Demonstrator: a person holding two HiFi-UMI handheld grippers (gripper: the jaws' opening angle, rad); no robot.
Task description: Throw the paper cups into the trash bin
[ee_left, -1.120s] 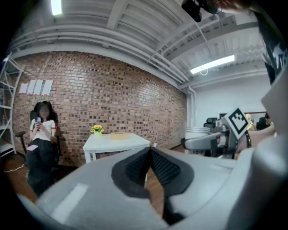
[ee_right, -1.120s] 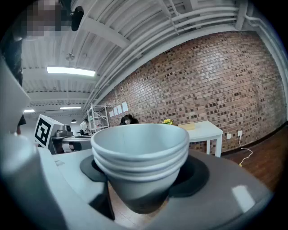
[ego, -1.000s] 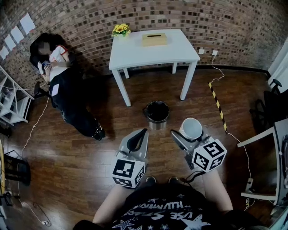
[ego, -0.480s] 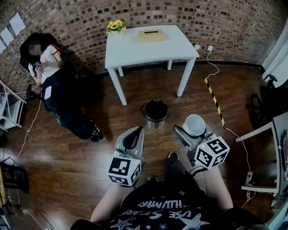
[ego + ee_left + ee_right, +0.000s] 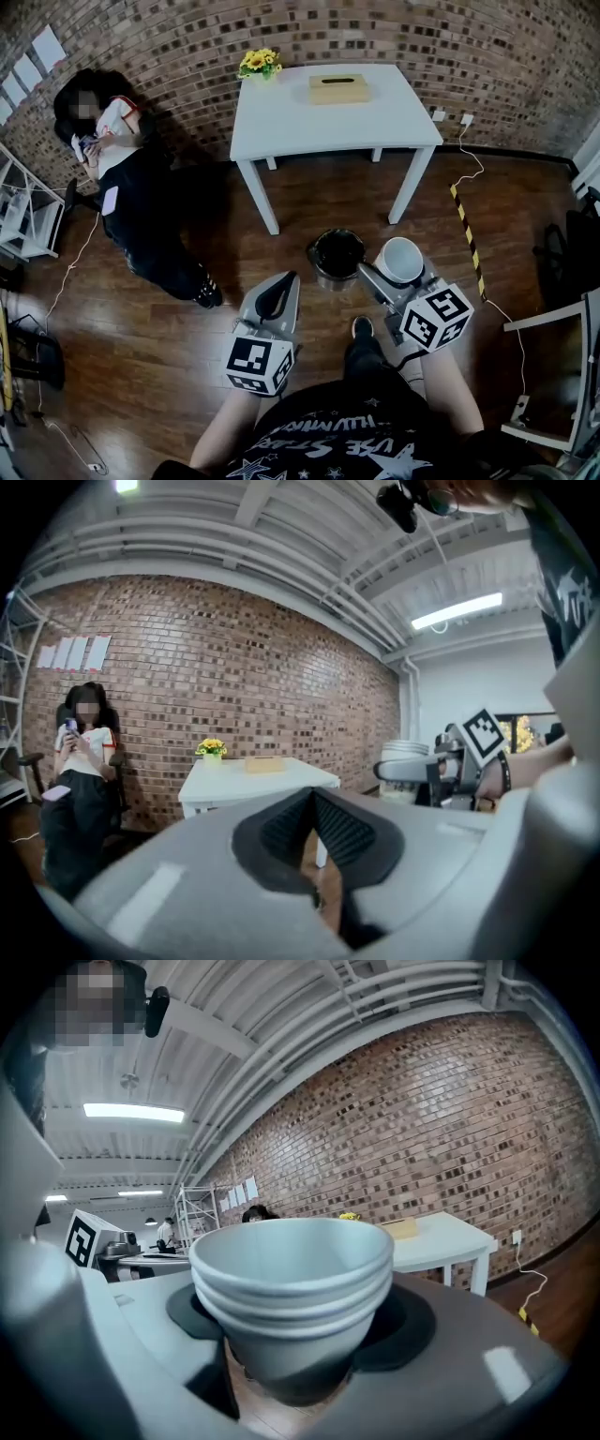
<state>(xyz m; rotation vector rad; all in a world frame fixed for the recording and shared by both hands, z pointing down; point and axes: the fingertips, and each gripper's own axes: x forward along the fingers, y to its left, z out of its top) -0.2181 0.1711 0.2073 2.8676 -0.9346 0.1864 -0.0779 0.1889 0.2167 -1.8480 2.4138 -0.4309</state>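
A stack of white paper cups (image 5: 400, 262) stands upright between the jaws of my right gripper (image 5: 397, 275), which is shut on it. In the right gripper view the cups (image 5: 292, 1283) fill the space between the two grey jaws of that gripper (image 5: 298, 1340). The round trash bin (image 5: 329, 277), lined in black, stands on the wood floor just left of the cups. My left gripper (image 5: 284, 284) hovers below and left of the bin. Its dark pads (image 5: 349, 832) meet at the tip, and this gripper (image 5: 312, 795) holds nothing.
A white table (image 5: 281, 127) stands against the brick wall beyond the bin, bearing a tissue box (image 5: 339, 88) and yellow flowers (image 5: 260, 62). A seated person (image 5: 131, 192) is at the left by a shelf (image 5: 28, 211). Striped tape (image 5: 467, 236) and a cable run along the floor at right.
Both grippers have moved forward towards the bin. The cups, still held, are now right beside the bin's right rim, and the table looks nearer.
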